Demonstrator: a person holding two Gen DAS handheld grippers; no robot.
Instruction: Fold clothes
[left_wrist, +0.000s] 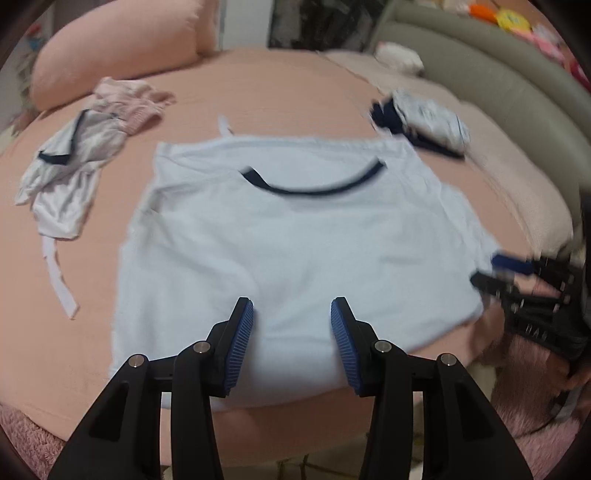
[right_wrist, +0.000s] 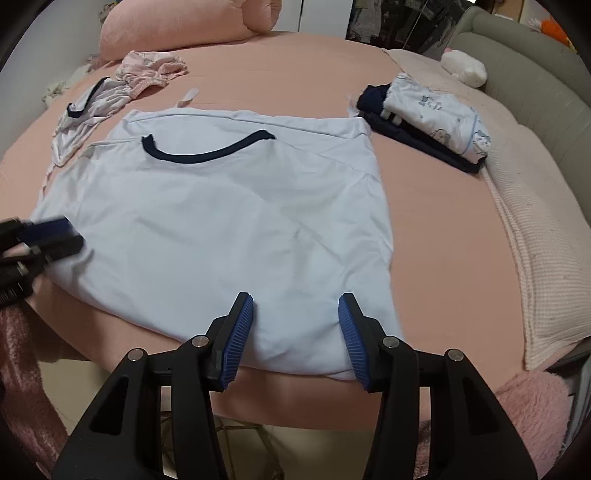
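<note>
Shirt (right_wrist: 221, 229) lies flat on the bed (right_wrist: 443, 229), near hem just ahead of both my hand-held grippers, left (left_wrist: 291, 343) and right (right_wrist: 295, 339), both spread, pinching nothing.

Shirt: pale blue T-shirt (left_wrist: 295, 236), navy collar, flat on pink bed sheet (left_wrist: 295, 81)
Left gripper (left_wrist: 291, 314): jaws apart above hem
Right gripper (left_wrist: 495, 271): at shirt's right edge

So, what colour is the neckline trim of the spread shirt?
Dark navy trim on the pale blue shirt; clearest in the right wrist view.
</note>
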